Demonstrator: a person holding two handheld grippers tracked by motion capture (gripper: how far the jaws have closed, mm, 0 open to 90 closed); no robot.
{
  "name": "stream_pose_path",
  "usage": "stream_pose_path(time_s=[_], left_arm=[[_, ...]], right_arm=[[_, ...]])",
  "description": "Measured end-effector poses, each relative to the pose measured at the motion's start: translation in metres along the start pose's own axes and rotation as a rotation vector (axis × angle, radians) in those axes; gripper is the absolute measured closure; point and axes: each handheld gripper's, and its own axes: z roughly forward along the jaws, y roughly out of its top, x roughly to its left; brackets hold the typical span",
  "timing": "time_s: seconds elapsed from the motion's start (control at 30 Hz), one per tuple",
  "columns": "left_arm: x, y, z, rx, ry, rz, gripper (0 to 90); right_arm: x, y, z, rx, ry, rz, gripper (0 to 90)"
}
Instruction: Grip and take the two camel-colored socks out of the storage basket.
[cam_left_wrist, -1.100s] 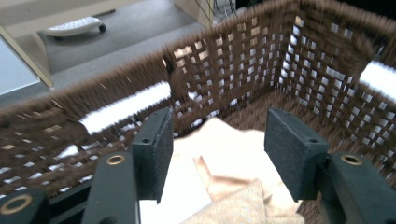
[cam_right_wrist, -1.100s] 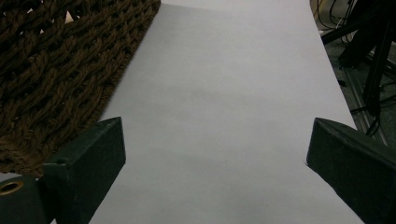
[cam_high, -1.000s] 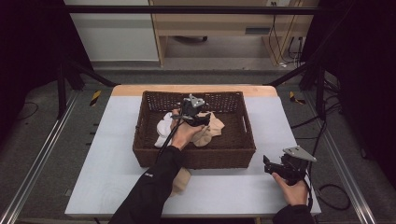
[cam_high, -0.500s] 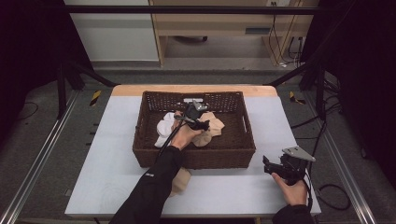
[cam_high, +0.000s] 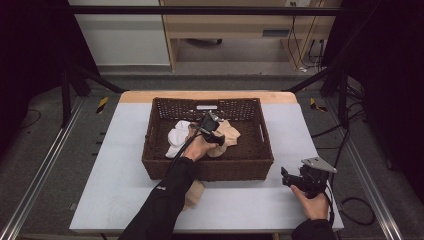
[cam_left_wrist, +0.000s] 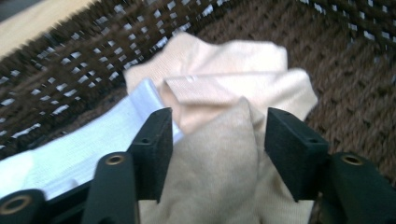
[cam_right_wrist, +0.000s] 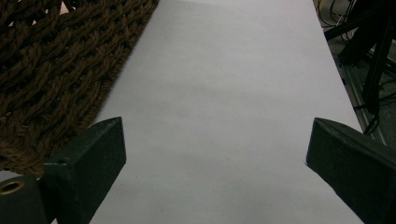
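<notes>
The left tongs (cam_high: 216, 136) are inside the brown wicker basket (cam_high: 160, 165), which stands on the white bench (cam_high: 120, 150). In the left gripper view the jaws stand apart and have just been opening; a fold of the beige cloth (cam_left_wrist: 219, 163) rises between them, and whether the pads touch it cannot be told. The beige cloth lies bunched on the basket floor, close to the far woven wall. A white cloth (cam_left_wrist: 93, 144) lies just beside it and runs under the left-hand jaw in that view; in the high view the white cloth (cam_high: 177, 137) sits left of the beige cloth (cam_high: 227, 135). A further beige piece (cam_high: 194, 194) lies on the bench outside the basket's near wall, beside the person's left sleeve. The right tongs (cam_high: 286, 176) rest low over the bench at the basket's near right corner, held in the right hand (cam_high: 310, 202); their jaws stand wide apart with bare bench (cam_right_wrist: 224, 116) between them
</notes>
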Motion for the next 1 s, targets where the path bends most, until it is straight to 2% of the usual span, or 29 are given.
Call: stream_pose_path(time_s=[0.03,0.13,0.17,0.2,0.27,0.3,0.37,0.4,0.5,0.63,0.67,0.7,0.73,0.77,0.8,0.83,0.87,0.9,0.93,0.97,1.0], left_arm=[[0.000,0.000,0.000,0.011,-0.006,0.007,43.7],[0.000,-0.001,0.001,0.033,-0.012,0.016,54.6],[0.000,-0.001,0.000,0.043,-0.014,0.022,54.6],[-0.001,-0.001,-0.001,0.057,-0.024,0.023,61.8],[-0.001,-0.001,-0.001,0.062,-0.029,0.023,68.7],[-0.001,-0.001,-0.002,0.067,-0.032,0.021,68.7],[-0.001,0.000,-0.003,0.078,-0.033,0.016,77.8],[0.000,0.000,-0.006,0.085,-0.037,-0.003,82.4],[0.001,0.000,-0.009,0.082,-0.038,-0.021,84.1],[0.001,0.001,-0.016,0.025,-0.030,-0.037,84.5],[0.001,0.001,-0.021,-0.029,-0.041,-0.050,84.6],[0.001,0.001,-0.021,-0.029,-0.041,-0.050,84.6],[0.003,0.001,-0.027,-0.076,-0.044,-0.058,84.6],[0.003,0.001,-0.027,-0.076,-0.044,-0.058,84.6],[0.006,0.000,-0.033,-0.121,-0.042,-0.067,84.6],[0.006,0.000,-0.033,-0.121,-0.042,-0.067,84.6],[0.009,-0.002,-0.040,-0.165,-0.043,-0.084,84.7],[0.009,-0.002,-0.040,-0.165,-0.043,-0.084,84.7],[0.010,-0.003,-0.048,-0.209,-0.044,-0.084,84.7],[0.010,-0.003,-0.048,-0.209,-0.044,-0.084,84.8],[0.010,-0.002,-0.053,-0.231,-0.048,-0.086,84.8]], right_arm=[[0.000,0.000,0.000,0.001,0.001,0.000,5.1],[0.000,0.000,0.000,0.005,0.001,-0.004,5.2],[0.000,0.000,0.000,0.005,0.001,-0.004,5.2],[0.000,0.000,0.000,0.004,0.001,-0.005,5.3],[0.000,0.000,0.000,0.003,0.001,-0.004,5.3],[0.000,0.000,0.000,0.003,0.001,-0.004,5.3],[0.000,0.000,0.000,0.003,0.001,-0.003,5.3],[0.000,0.000,0.000,0.002,0.001,-0.002,5.4],[0.000,0.000,-0.001,-0.001,0.000,-0.005,5.5],[-0.001,0.000,-0.002,-0.001,0.000,0.000,5.5],[-0.001,0.000,-0.002,-0.003,-0.002,0.000,5.5],[-0.001,0.000,-0.002,-0.003,-0.002,0.000,5.5],[-0.001,0.000,-0.002,-0.002,-0.003,0.003,5.5],[-0.001,0.000,-0.002,-0.002,-0.003,0.003,5.5],[-0.002,0.000,-0.002,-0.002,-0.006,0.003,5.5],[-0.002,0.000,-0.002,-0.002,-0.006,0.003,5.5],[-0.002,0.000,-0.002,-0.001,-0.007,0.002,5.5],[-0.002,0.000,-0.002,-0.001,-0.007,0.002,5.5],[-0.002,-0.001,-0.002,-0.001,-0.004,0.000,5.7],[-0.001,-0.001,-0.002,0.000,-0.004,-0.001,5.7],[-0.001,-0.001,-0.002,0.000,-0.004,-0.001,5.7]])
